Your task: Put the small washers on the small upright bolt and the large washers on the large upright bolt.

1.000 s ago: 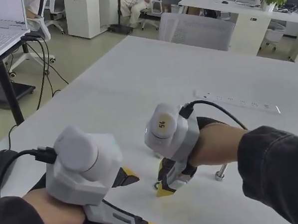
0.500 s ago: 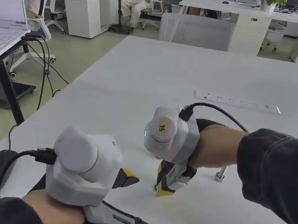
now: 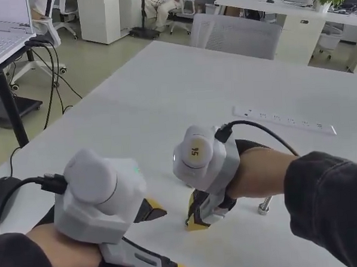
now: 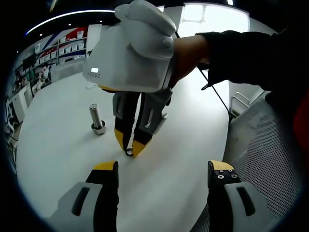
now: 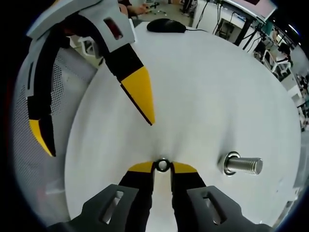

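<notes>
My right gripper (image 5: 162,167) is shut on a small metal washer (image 5: 162,165), pinched between its yellow fingertips (image 5: 141,167) right at the white table. In the left gripper view the same washer (image 4: 129,152) sits at the tips of the right gripper (image 4: 130,146). An upright bolt (image 5: 243,166) with a ring at its base stands a short way beside the washer, also seen as the bolt (image 4: 97,119) and the bolt (image 3: 264,207). My left gripper (image 4: 162,166) is open with nothing between its jaws, facing the right gripper (image 3: 196,221) from close by.
A white power strip (image 3: 285,122) lies further back on the table (image 3: 164,98). A black mouse (image 5: 165,25) rests near the table's edge. Beyond the table are a mesh chair (image 3: 236,35) and a laptop (image 3: 2,29) on a stand.
</notes>
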Demonstrator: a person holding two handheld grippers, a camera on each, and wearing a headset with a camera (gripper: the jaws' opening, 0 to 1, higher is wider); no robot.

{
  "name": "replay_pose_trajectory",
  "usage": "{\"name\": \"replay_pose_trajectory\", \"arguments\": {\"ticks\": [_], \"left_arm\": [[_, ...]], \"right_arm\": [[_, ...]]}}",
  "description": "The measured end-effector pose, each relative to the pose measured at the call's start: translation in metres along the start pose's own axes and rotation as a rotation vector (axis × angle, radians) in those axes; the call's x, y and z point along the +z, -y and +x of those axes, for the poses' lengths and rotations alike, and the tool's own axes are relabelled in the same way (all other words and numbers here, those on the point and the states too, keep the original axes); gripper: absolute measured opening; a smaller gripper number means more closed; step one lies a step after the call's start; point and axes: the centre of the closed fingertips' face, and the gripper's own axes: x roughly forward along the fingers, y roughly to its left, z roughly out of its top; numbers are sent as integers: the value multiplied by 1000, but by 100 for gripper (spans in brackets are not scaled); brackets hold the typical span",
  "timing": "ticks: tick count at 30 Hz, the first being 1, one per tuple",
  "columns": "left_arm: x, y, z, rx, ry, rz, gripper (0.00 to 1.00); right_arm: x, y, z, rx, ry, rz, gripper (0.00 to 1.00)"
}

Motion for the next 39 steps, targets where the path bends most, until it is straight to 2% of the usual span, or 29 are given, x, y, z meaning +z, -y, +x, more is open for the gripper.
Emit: {"name": "replay_pose_trajectory", "arguments": {"ticks": [9, 20, 39], "left_arm": [[0, 0, 1, -2, -4, 2, 75], [1, 1, 3, -7, -7, 8, 74], [1, 3, 4, -17, -12, 10, 74]], "right_arm": [[-8, -1, -4, -5, -9, 10, 14], [-28, -4, -13, -16, -23, 47, 14], [-78, -15, -41, -54, -48, 138, 14]]}}
